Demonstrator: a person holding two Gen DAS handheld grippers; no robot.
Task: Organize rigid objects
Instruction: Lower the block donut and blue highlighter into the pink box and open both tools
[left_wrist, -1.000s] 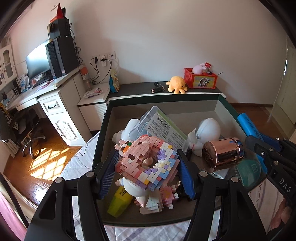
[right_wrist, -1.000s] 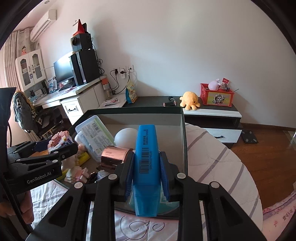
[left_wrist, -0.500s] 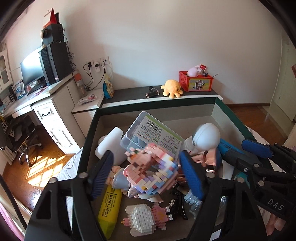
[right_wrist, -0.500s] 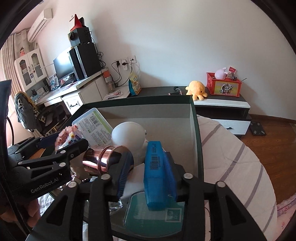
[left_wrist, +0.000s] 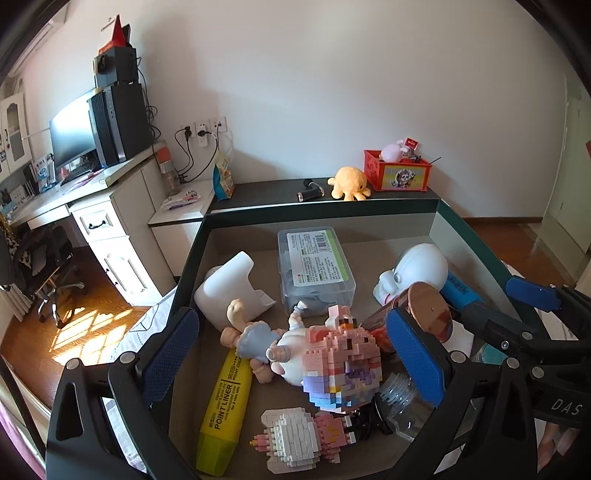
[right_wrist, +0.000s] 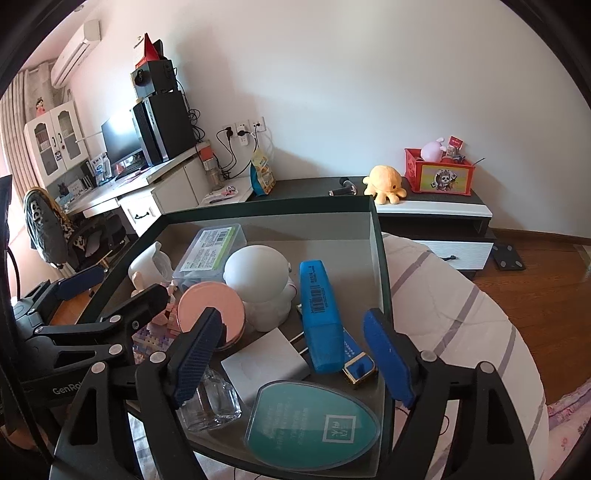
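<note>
A dark green box (left_wrist: 369, 208) holds the toys and stationery. My left gripper (left_wrist: 293, 356) hangs over its near side with its jaws opening wide. The pink brick figure (left_wrist: 340, 365) lies loose in the box between the fingers, and neither pad touches it. In the right wrist view my right gripper (right_wrist: 291, 358) is over the box (right_wrist: 266, 206), also opening. The blue highlighter (right_wrist: 319, 314) lies flat on the box floor between its fingers, free of both pads.
Around them in the box are a yellow highlighter (left_wrist: 225, 402), a clear plastic case (left_wrist: 314, 266), a white round figure (right_wrist: 258, 280), a copper tin (right_wrist: 210, 310), a teal oval case (right_wrist: 310, 424) and a glass bottle (right_wrist: 214, 402). The box stands on a striped bedcover (right_wrist: 461, 314).
Both grippers have spread their jaws. The left one let go of the pink brick figure and the right one let go of the blue highlighter; both things now lie in the box.
</note>
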